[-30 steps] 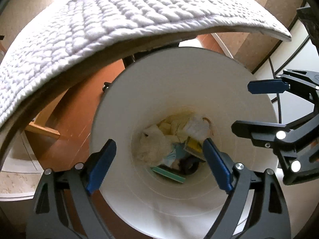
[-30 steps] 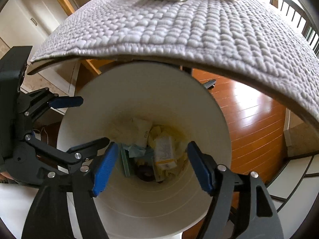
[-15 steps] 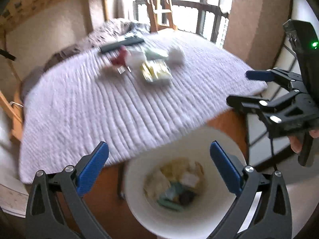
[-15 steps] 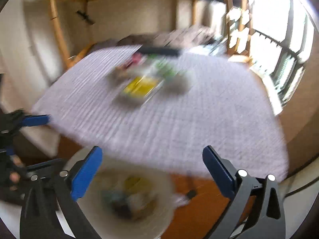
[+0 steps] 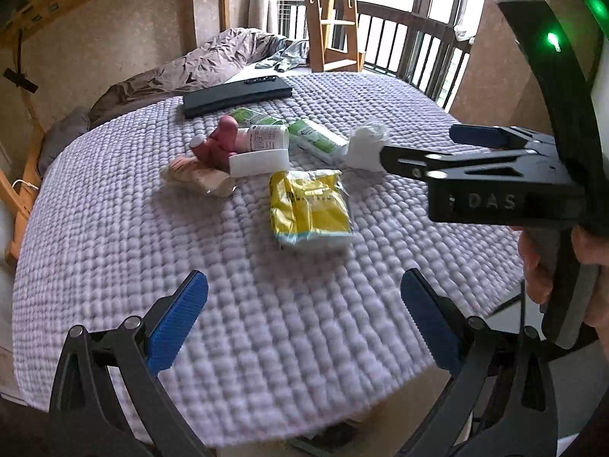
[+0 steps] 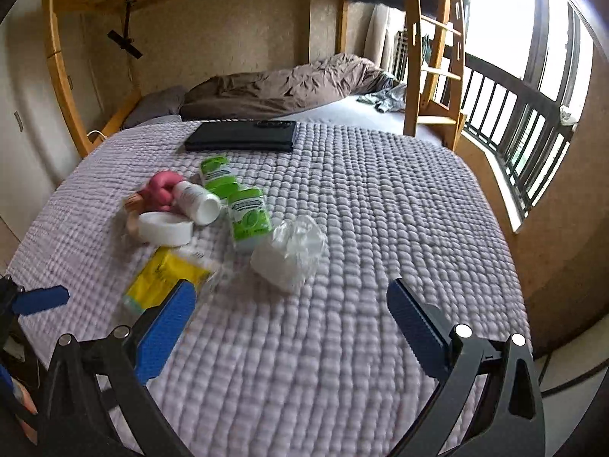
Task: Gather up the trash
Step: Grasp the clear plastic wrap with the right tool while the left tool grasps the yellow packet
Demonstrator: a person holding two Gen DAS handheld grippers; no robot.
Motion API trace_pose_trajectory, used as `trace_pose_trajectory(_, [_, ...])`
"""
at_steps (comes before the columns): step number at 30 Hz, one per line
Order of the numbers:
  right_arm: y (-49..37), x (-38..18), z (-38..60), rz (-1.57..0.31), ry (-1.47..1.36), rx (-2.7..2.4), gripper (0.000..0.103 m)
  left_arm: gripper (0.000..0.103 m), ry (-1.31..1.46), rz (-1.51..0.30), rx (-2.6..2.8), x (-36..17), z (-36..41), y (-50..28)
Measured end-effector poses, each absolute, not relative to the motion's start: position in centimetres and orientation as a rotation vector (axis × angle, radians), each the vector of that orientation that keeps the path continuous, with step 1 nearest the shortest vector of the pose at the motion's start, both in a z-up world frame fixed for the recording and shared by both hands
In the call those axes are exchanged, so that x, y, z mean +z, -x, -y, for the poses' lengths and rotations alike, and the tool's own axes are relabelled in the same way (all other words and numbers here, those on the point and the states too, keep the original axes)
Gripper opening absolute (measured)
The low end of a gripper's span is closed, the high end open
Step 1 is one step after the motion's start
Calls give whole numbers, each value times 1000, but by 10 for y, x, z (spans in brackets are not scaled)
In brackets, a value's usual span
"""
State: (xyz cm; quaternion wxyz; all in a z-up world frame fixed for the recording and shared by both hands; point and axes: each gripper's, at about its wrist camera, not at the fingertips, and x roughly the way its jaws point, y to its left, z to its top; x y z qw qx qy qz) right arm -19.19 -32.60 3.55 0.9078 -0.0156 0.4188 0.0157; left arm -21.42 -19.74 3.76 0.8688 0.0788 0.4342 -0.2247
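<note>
We have swung up from the bin; both grippers (image 5: 300, 320) (image 6: 289, 316) gape empty over the quilt (image 6: 380, 198), trash at twelve o'clock, the yellow packet (image 5: 310, 205) probably next.

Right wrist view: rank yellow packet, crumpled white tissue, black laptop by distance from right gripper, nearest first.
From the right gripper:
1. Yellow packet, at the left fingertip.
2. Crumpled white tissue, ahead, centre.
3. Black laptop, far edge of the table.

Both wrist views look down-forward over quilted table (image 5: 266, 323), sharing clutter.
</note>
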Motion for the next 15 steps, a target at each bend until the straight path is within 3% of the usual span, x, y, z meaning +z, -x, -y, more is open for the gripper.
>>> trace_pose_trajectory(7, [156,12,329,-933,27,58,86,101,-142,-957,-449,19,216,181])
trace_pose_trajectory(15, [131,-2,331,-969,6,97,68,81,-170,-953,-427,15,231,161])
